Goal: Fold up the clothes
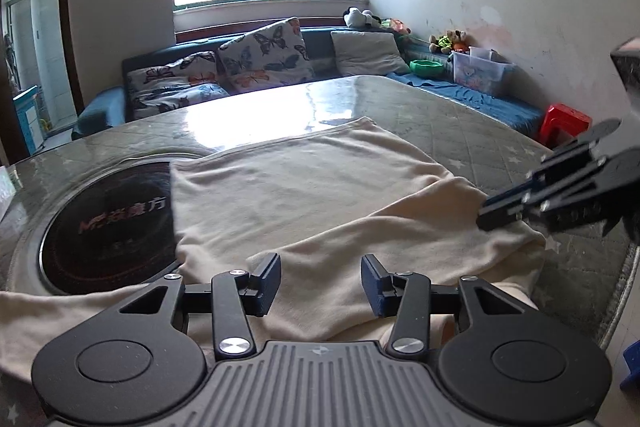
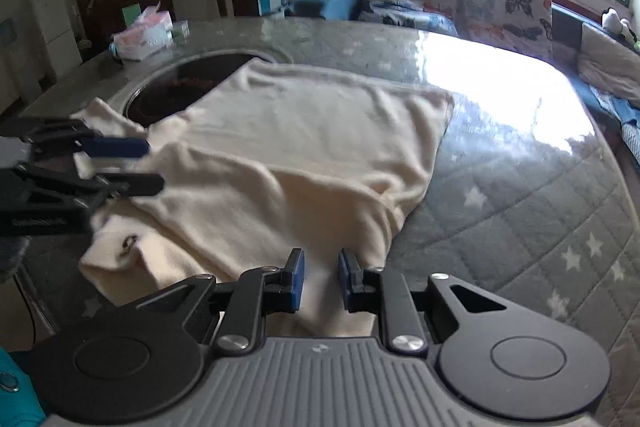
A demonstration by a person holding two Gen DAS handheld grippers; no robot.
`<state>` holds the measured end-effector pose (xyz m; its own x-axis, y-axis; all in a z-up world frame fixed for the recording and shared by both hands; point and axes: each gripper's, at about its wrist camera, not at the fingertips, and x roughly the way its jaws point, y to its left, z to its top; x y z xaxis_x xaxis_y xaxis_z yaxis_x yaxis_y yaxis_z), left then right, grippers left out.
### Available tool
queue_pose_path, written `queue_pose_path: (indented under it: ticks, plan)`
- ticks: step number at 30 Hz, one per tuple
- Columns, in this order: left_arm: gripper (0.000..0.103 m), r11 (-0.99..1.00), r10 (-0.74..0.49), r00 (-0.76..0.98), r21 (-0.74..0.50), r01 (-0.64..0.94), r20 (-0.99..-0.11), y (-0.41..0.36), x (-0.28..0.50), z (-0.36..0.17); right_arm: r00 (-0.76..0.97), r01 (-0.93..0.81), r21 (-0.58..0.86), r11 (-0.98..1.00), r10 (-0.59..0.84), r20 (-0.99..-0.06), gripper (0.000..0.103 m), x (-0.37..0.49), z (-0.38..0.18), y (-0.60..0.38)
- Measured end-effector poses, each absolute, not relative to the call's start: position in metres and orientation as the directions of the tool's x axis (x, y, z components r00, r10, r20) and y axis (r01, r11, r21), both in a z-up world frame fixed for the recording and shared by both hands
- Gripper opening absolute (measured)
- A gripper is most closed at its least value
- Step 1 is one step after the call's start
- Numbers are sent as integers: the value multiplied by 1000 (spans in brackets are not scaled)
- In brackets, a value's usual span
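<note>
- The cream garment (image 1: 304, 187) lies spread on the round table (image 1: 460, 115), its far hem flat and straight, its left side lapping over the dark hob (image 1: 108, 223) set in the tabletop.
- My left gripper (image 1: 321, 285) hangs low over the near fold, jaws about half apart; the cloth lies under the gap and the pads press on nothing.
- My right gripper (image 2: 321, 281) sits at the garment's near right corner, jaws narrow with a slit between the pads; cloth shows in that slit, but I cannot tell if it is pinched.
- In the right view, the left gripper's fingers (image 2: 116, 147) stand above the rumpled left edge.
- Right of the garment the quilted cover (image 2: 540, 211) is bare to the table's rim; beyond the far hem the top shines bare too.
- A tissue pack (image 2: 142, 35) sits near the far left rim, well apart from the cloth.
- A sofa (image 1: 320, 43) runs behind the table.
</note>
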<state>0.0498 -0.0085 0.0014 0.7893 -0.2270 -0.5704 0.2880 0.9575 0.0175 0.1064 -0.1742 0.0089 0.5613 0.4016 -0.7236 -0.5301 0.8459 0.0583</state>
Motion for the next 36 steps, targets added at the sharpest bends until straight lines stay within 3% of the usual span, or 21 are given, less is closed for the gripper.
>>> queue_pose_path:
  ticks: [10, 15, 17, 25, 33, 36]
  plan:
    - [37, 967, -203, 757, -8, 253, -622, -5, 74, -17, 590, -505, 77, 859, 410, -696, 18, 144, -4, -173]
    - [37, 969, -204, 761, -16, 246, -616, -1, 71, -15, 597, -498, 89, 862, 416, -686, 20, 138, 3, -180]
    - [37, 970, -197, 763, -9, 243, -615, 0, 68, -16, 596, -517, 73, 853, 420, -685, 32, 128, 5, -178]
    - [37, 973, -179, 771, 7, 232, -611, 2, 59, -11, 600, -572, -21, 820, 401, -693, 50, 95, -5, -168]
    - [42, 978, -156, 773, 11, 207, -615, 9, 42, -9, 612, -556, 3, 831, 412, -675, 66, 85, -7, -172]
    - [43, 978, -156, 772, 12, 208, -616, 11, 35, -9, 637, -534, 9, 845, 409, -653, 79, 81, -4, -177]
